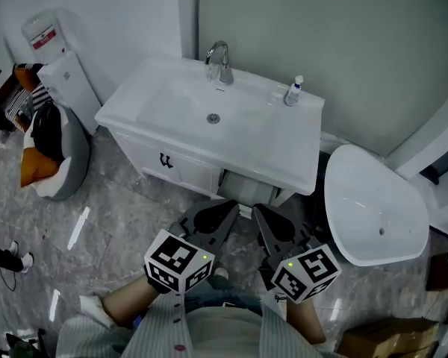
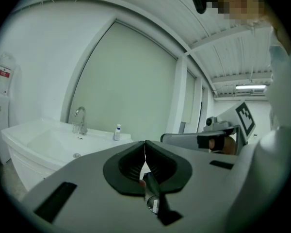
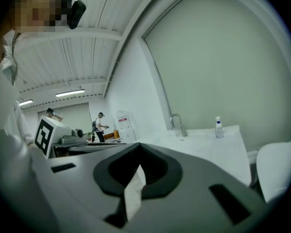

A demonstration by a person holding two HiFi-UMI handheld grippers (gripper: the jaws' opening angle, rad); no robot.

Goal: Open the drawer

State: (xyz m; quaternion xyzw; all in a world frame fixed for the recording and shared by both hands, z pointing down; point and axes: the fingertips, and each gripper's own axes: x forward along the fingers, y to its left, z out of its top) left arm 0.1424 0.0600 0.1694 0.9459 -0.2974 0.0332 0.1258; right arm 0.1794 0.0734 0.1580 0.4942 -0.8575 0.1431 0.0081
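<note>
Holds the left claw (image 1: 225, 209) low and in front of the body, jaws pressed together tip to tip, nothing clamped between them. Holds the right claw (image 1: 260, 212) just beside it, jaws likewise closed on nothing. Points both roughly level toward a white sink cabinet (image 1: 145, 151).

Finds the drawer (image 1: 187, 171) on the cabinet front, under the left half of the basin (image 1: 209, 110), marked by a small dark handle (image 1: 165, 160). Lies ahead of both claws and to their left in the head view, apart from them, with grey marbled floor (image 1: 127, 222) between. No contact with handle or drawer front.

Shows, from both gripper views, only the white counter (image 2: 48, 140) above the closed jaws, with the faucet (image 2: 80, 120) and a small soap bottle (image 2: 117, 132) at its back edge.
</note>
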